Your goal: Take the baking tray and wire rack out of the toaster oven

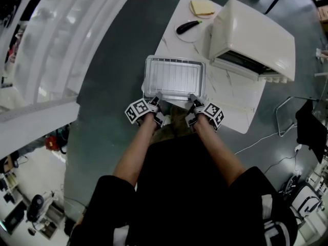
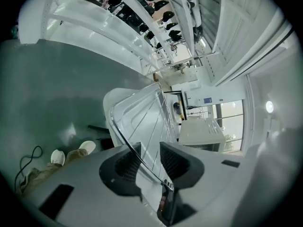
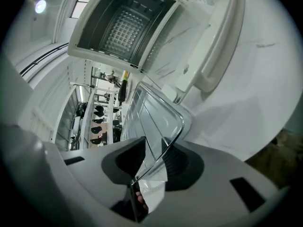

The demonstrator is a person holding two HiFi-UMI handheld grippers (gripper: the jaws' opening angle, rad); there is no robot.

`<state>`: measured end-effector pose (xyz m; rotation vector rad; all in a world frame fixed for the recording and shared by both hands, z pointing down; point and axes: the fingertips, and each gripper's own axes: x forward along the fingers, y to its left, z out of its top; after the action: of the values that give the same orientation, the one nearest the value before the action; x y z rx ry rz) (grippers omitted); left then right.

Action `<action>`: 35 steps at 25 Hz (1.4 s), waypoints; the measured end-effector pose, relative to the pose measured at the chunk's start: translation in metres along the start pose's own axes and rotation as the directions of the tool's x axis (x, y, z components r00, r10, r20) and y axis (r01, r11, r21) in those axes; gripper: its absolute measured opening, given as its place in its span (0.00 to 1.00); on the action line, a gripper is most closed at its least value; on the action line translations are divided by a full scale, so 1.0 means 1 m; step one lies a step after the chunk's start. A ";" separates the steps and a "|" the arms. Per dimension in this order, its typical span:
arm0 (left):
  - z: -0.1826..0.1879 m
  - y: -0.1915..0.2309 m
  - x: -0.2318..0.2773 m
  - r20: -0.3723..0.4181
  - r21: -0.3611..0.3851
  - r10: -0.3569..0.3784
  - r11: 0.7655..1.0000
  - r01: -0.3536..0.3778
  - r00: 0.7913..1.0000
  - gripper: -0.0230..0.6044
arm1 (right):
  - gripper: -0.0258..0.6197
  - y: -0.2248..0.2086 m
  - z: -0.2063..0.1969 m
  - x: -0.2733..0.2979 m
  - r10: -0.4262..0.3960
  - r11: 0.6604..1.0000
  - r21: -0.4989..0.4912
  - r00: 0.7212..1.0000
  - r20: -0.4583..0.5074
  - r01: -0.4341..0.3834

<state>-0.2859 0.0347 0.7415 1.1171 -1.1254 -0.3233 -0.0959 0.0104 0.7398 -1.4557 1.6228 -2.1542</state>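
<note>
Forearms reach down; left hand-held gripper [image 1: 157,100] and right hand-held gripper [image 1: 194,101], jaws apart, seemingly loose astride the baking tray [image 1: 174,60].

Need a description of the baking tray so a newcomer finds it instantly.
Find the white table bearing the white toaster oven. The baking tray lies at its near edge, its rim between the jaws of the left gripper and right gripper. It is the only shiny metal rectangle, with a wire rack in it; the bread slice and dark tool lie at the far end.
</note>
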 end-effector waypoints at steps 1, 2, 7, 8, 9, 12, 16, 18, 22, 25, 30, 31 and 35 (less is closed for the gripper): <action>0.000 -0.003 0.000 -0.014 0.013 0.004 1.000 -0.004 1.000 0.24 | 0.21 0.000 0.000 0.000 -0.016 1.000 0.025 1.000 -0.011 0.016; 0.000 -0.006 -0.001 -0.023 0.026 0.008 1.000 -0.008 1.000 0.29 | 0.24 0.001 0.001 0.000 -0.028 0.998 0.048 0.999 -0.021 0.029; 0.002 -0.013 -0.002 -0.030 0.067 0.072 0.995 -0.070 0.997 0.42 | 0.34 0.008 0.001 0.003 -0.084 0.993 0.070 0.993 -0.082 0.090; 0.003 -0.013 -0.003 -0.030 0.072 0.090 0.994 -0.087 0.996 0.45 | 0.37 0.009 0.001 0.003 -0.091 0.993 0.069 0.991 -0.094 0.098; 0.002 -0.012 -0.003 -0.033 0.078 0.106 0.992 -0.103 0.994 0.47 | 0.39 0.011 0.001 0.004 -0.096 0.992 0.069 0.990 -0.105 0.104; 0.001 -0.012 -0.004 -0.051 0.095 0.141 0.986 -0.136 0.989 0.50 | 0.43 0.011 0.001 0.004 -0.108 0.991 0.059 0.985 -0.134 0.117; 0.004 -0.011 -0.006 -0.039 0.074 0.151 0.986 -0.148 0.988 0.51 | 0.44 0.011 -0.005 0.003 -0.136 0.990 0.010 0.976 -0.169 0.140; 0.005 -0.010 -0.008 -0.037 0.078 0.168 0.983 -0.165 0.985 0.52 | 0.44 0.011 -0.008 0.002 -0.148 0.989 -0.005 0.972 -0.183 0.149; 0.009 -0.009 -0.010 -0.034 0.150 0.215 0.967 -0.207 0.976 0.53 | 0.47 0.011 -0.011 0.002 -0.168 0.986 -0.028 0.964 -0.208 0.166; 0.010 -0.007 -0.013 -0.034 0.180 0.244 0.955 -0.234 0.969 0.53 | 0.52 0.013 -0.015 0.001 -0.198 0.980 -0.067 0.951 -0.239 0.187; 0.013 -0.001 -0.018 -0.014 0.175 0.284 0.945 -0.277 0.959 0.54 | 0.54 0.011 -0.021 -0.005 -0.208 0.978 -0.081 0.940 -0.272 0.193; 0.015 -0.001 -0.019 -0.006 0.177 0.291 0.942 -0.285 0.957 0.54 | 0.54 0.011 -0.020 -0.006 -0.208 0.978 -0.082 0.940 -0.270 0.193; 0.019 0.001 -0.021 0.010 0.198 0.322 0.927 -0.318 0.947 0.55 | 0.54 0.007 -0.020 -0.007 -0.209 0.977 -0.083 0.943 -0.260 0.194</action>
<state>-0.3117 0.0396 0.7306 1.0835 -1.3186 0.0584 -0.1096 0.0258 0.7299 -1.4567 1.6945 -2.5359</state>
